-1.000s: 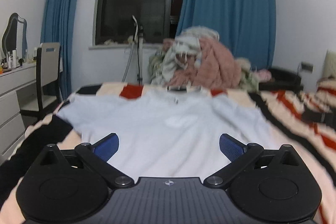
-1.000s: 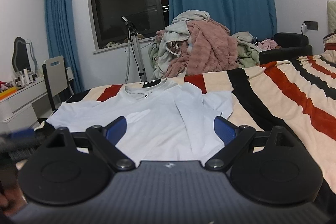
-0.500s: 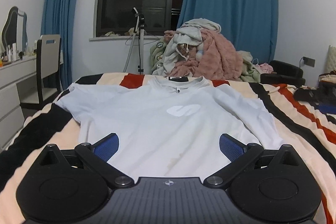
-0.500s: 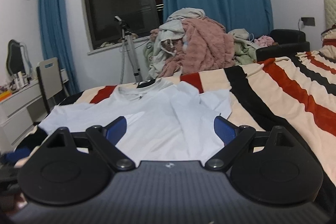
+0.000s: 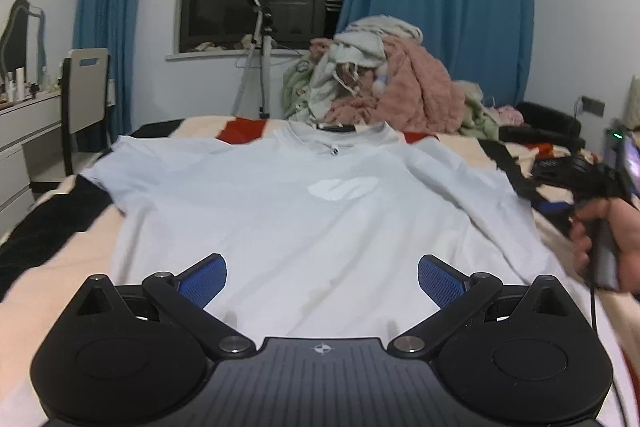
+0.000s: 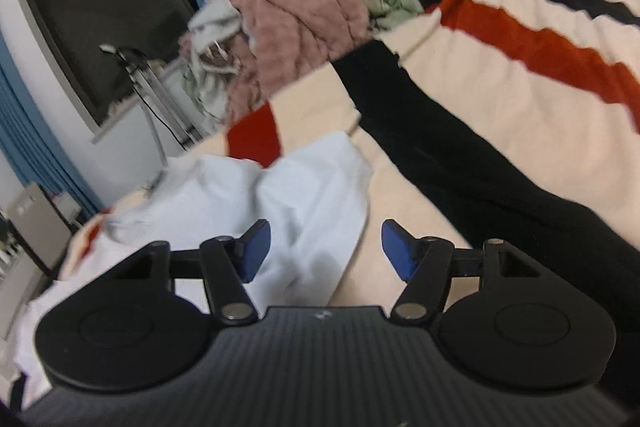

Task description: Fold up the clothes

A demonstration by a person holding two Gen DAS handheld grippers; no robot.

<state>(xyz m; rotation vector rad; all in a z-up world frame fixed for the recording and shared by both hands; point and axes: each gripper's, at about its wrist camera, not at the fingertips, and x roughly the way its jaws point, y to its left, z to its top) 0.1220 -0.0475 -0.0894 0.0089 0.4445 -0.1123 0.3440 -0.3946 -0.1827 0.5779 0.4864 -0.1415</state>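
Matt cloth T-shirt (image 5: 304, 211) (lightly creased), fuzzy striped blanket (image 6: 500, 99)

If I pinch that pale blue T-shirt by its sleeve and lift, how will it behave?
Probably floppy: the T-shirt lies flat with soft wrinkles on the striped blanket, so it should drape and sag. Its sleeve is already bunched, so it may crumple further. It looks thin, so likely light.

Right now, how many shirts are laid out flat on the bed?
1: the pale blue T-shirt spread front-up on the striped blanket. The heap of clothes behind may hide more shirts.
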